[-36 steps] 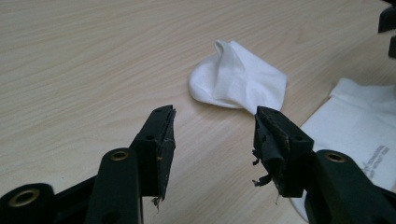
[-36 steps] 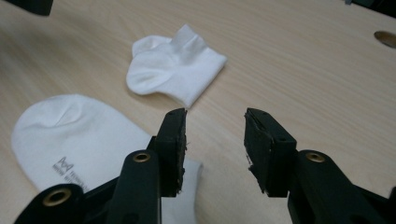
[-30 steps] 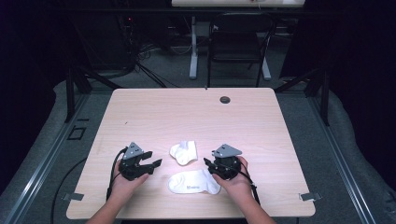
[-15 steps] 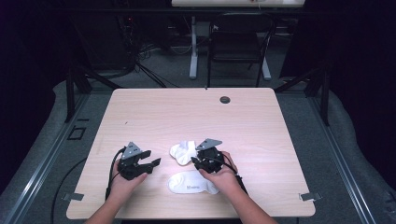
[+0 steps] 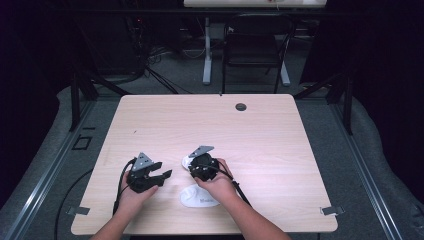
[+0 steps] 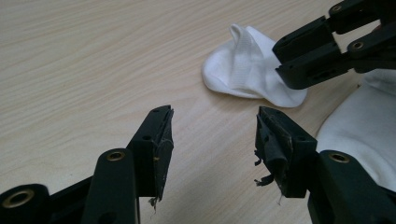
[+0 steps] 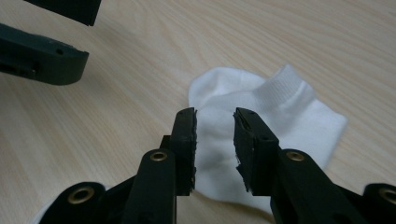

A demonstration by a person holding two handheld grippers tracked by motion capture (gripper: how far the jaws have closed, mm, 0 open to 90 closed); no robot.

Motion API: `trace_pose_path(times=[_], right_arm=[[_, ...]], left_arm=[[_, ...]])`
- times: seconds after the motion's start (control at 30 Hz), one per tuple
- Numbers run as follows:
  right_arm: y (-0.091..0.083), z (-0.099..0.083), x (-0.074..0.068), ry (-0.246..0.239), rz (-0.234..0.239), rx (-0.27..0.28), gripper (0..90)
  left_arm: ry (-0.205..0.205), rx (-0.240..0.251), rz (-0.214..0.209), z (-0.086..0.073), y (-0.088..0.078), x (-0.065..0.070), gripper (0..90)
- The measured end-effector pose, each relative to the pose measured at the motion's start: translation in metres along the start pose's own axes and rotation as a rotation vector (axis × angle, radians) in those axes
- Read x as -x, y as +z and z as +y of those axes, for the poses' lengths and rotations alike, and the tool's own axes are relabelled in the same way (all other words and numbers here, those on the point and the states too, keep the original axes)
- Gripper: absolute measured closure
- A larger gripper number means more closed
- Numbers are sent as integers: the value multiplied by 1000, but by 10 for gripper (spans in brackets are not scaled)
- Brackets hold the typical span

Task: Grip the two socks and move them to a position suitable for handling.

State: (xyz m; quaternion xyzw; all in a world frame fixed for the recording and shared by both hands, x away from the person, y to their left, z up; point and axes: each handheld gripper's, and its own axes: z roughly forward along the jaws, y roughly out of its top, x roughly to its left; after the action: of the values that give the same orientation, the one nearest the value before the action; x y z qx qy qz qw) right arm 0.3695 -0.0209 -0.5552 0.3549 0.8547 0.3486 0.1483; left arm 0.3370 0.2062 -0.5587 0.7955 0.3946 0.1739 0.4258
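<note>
Two white ankle socks lie on the wooden table. The crumpled sock [image 7: 275, 107] [image 6: 247, 65] [image 5: 185, 161] sits just under my right gripper [image 7: 215, 114] [image 5: 193, 164]. Its jaws have just been closing and stand narrowly open, with the sock's fabric in the gap between them and the pads apart from it. The flatter sock [image 5: 197, 196] [image 6: 369, 126] rests nearer the front edge, beside the right hand. My left gripper [image 6: 212, 112] [image 5: 162, 175] stands open on bare wood to the left, nothing between its jaws, pointing toward the crumpled sock.
The table [image 5: 280, 150] has a small black grommet [image 5: 241, 106] near its far edge. Behind it stand a dark chair [image 5: 255, 45] and a desk leg [image 5: 206, 55]. Metal rails run along the floor on both sides.
The right gripper has moved left from beside the front sock to over the crumpled sock, and its jaws have narrowed. The left gripper has stayed where it was.
</note>
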Motion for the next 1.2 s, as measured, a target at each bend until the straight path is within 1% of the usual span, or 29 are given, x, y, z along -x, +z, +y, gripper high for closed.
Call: trace_pose_path(times=[0.03, 0.07, 0.1, 0.13, 0.23, 0.3, 0.33, 0.37, 0.4, 0.43, 0.47, 0.5, 0.53, 0.57, 0.63, 0.7, 0.73, 0.77, 0.8, 0.87, 0.9, 0.93, 0.97, 1.0, 1.03, 1.07, 1.13, 1.17, 1.2], right_arm=[[6, 1, -2, 8, 3, -2, 690], [6, 1, -2, 8, 3, -2, 690], [10, 2, -4, 8, -1, -16, 681], [12, 1, -4, 10, -2, -16, 674], [17, 1, -6, 11, -4, -35, 660], [18, 1, -6, 11, -6, -34, 655], [20, 1, -7, 21, -9, -31, 658], [22, 1, -9, 1, -29, -54, 694], [22, 1, -9, 1, -29, -54, 694], [23, 0, -10, -14, -50, -60, 735], [23, 0, -10, -14, -50, -60, 735], [21, 2, -9, -10, -39, -71, 825], [21, 2, -9, -10, -39, -71, 825], [19, 2, -10, 7, -25, -69, 893], [18, 2, -11, 12, -23, -60, 900], [15, 2, -10, 10, -17, -66, 900], [14, 2, -10, 19, -13, -54, 900], [9, 2, -8, 27, -6, -47, 900], [7, 2, -8, 39, 2, -27, 900], [1, 4, -6, 60, 23, -7, 900], [1, 4, -6, 60, 23, -7, 900], [-2, 4, -6, 64, 25, 11, 900], [-10, 6, -4, 71, 32, 41, 900], [-10, 6, -4, 71, 32, 41, 900], [-17, 6, -3, 94, 43, 72, 900], [-20, 6, -2, 104, 50, 86, 900], [-23, 5, 0, 103, 53, 91, 900], [-26, 5, 2, 107, 51, 99, 900], [-29, 4, 4, 117, 54, 110, 900]], left_arm=[[-3, 2, 0, 0, 0, 0, 461], [-3, 2, 0, 0, 0, 0, 461], [2, -6, 0, 0, -1, -1, 461], [1, -5, 0, 0, -1, -1, 462], [1, -1, 2, 0, -1, -2, 462], [0, 0, 2, 0, -1, -2, 462], [0, 0, 2, 0, -1, -2, 462], [-3, 0, 3, 0, 0, -1, 462], [-3, 0, 3, 0, 0, -1, 462], [-2, -1, 3, 0, 0, -1, 463], [0, -5, 3, 0, 0, -1, 463], [-2, -1, 3, 0, 0, -1, 463], [-2, -1, 3, 0, 0, -1, 463], [-2, -1, 3, 0, 0, -1, 463], [-2, -1, 4, 0, 0, -1, 464], [-1, -2, 5, 0, 0, -1, 464], [0, -5, 5, 0, 0, -1, 464], [-1, -4, 4, 0, 0, -1, 467], [0, 2, 7, 0, 0, 0, 467], [-2, 2, 6, 0, 1, 0, 469], [-2, 2, 6, 0, 1, 0, 471], [-2, 2, 5, 0, 0, 0, 471], [3, 3, -1, 0, 0, 1, 480], [3, 3, -1, 0, 0, 1, 484], [5, 5, -2, 0, 0, 1, 490], [0, 5, -7, 0, 2, 1, 497], [-8, 4, -14, 1, 3, 2, 511], [-22, 6, -21, 1, 4, 3, 511], [-22, 2, -27, 2, 5, 4, 511]])
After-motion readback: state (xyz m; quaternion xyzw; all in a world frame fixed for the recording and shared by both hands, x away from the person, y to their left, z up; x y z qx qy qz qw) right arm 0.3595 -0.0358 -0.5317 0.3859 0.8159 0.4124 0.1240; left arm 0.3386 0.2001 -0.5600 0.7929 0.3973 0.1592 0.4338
